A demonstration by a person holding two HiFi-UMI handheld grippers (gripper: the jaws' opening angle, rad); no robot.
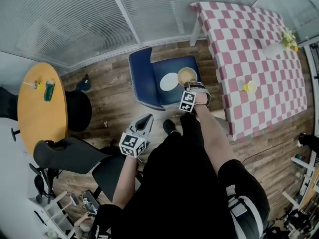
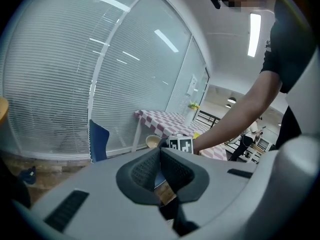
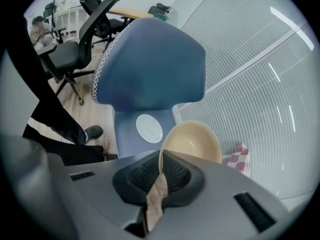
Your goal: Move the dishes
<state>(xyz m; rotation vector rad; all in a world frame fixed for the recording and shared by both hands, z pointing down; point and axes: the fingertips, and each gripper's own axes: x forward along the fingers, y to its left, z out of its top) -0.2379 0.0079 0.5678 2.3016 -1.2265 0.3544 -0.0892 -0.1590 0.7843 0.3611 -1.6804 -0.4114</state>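
Standing on a wood-plank floor, a blue chair carries a white plate flat on its seat. The right hand-held gripper is clenched on the rim of a beige bowl. The right gripper view shows the rim pinched between the two ribbed pads, with the bowl's hollow facing the camera. The bowl hangs clear of the seat, just beside the plate and apart from it.

The left hand-held gripper sits lower in the head view, over the floor in front of the chair. Its jaws are pressed together at the tips with nothing between them.

Room layout, head view:
- A bench with a red-and-white checked cloth stands to the right of the chair. It bears a yellow cup near its closer edge and a pale vase with yellow flowers towards the far end.
- A round yellow bench stands at the left, with small items near its far edge.
- A black office chair stands just beside the round bench, towards the person.
- Closed white blinds behind glass panels line the far wall.
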